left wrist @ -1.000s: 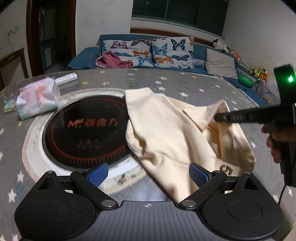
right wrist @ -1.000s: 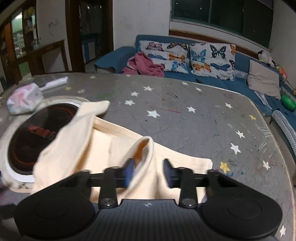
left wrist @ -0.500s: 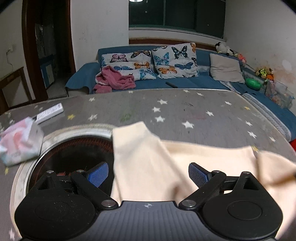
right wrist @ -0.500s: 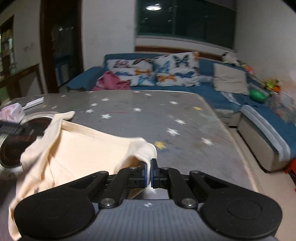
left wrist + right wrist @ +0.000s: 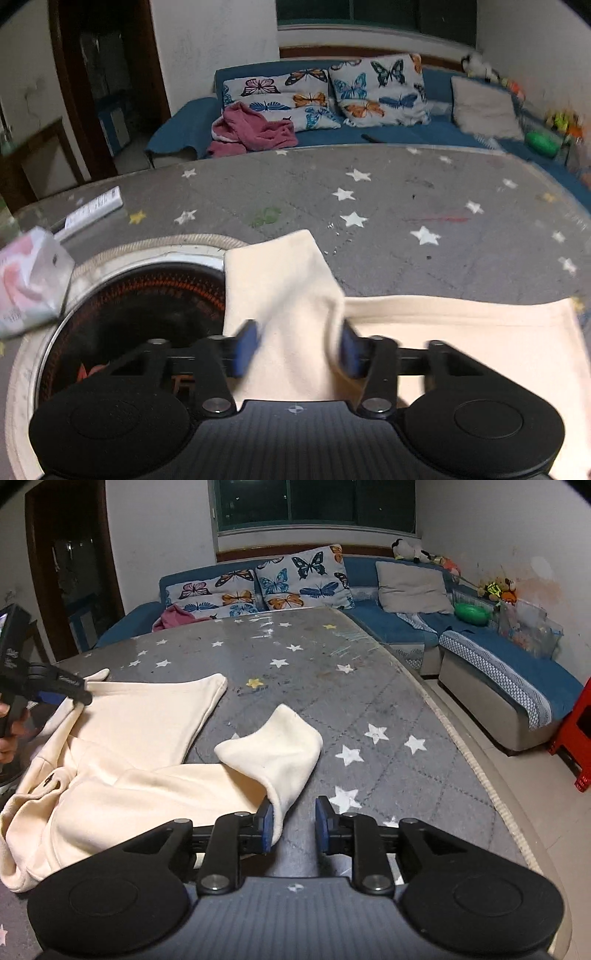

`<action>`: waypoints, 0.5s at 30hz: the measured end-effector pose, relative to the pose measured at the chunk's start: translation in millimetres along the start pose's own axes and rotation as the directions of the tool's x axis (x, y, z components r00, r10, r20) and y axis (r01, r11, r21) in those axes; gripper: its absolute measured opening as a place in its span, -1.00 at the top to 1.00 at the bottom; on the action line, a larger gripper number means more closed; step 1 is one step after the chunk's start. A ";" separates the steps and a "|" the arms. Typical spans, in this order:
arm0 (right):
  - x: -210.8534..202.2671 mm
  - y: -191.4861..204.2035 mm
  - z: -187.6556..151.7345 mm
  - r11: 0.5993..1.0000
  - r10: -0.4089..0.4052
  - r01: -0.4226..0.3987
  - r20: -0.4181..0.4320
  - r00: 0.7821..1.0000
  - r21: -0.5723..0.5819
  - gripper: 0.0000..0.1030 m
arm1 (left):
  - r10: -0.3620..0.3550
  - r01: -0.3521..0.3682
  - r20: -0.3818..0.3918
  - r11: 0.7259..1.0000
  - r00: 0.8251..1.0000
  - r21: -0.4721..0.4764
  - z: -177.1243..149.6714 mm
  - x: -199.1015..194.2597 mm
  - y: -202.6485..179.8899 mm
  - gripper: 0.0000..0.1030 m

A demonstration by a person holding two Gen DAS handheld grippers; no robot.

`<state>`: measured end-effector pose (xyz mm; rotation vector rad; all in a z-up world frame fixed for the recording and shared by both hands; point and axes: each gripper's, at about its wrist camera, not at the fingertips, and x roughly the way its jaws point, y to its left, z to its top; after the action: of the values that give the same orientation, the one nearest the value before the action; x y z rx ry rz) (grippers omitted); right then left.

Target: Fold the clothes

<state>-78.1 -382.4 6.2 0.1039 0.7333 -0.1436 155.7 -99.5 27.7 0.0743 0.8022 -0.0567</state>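
So both my hands have slid along the surface (image 5: pixel 388 701) since a second ago. My left gripper (image 5: pixel 299 347) is closing around the cream shirt (image 5: pixel 280 295)'s sleeve; my right gripper (image 5: pixel 291 825) is opening, released, sleeve cuff brushing one pad.

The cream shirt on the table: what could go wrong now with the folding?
1. The left hand-held gripper is closing on a sleeve of the cream shirt that lies over the round cooker; pulling could drag cloth across it.
2. The right hand-held gripper is opening, and the other sleeve only brushes one pad, so it may fall crooked.
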 end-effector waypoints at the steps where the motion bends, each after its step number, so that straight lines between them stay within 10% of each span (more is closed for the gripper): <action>1: -0.2 0.7 0.1 1.000 0.000 0.000 0.003 1.000 -0.005 0.58 | -0.004 0.004 0.006 1.000 1.000 -0.002 -0.7 -4.4 3.0 0.51; 15: -17.4 -2.3 4.7 1.000 0.005 -0.005 0.064 0.998 0.006 0.85 | -0.060 0.079 0.149 0.989 0.987 -0.125 -42.7 -121.6 94.6 0.79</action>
<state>-88.1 -383.7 21.2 0.1063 0.6690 -0.1434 48.2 1.2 89.9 -0.0808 0.6614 -0.0748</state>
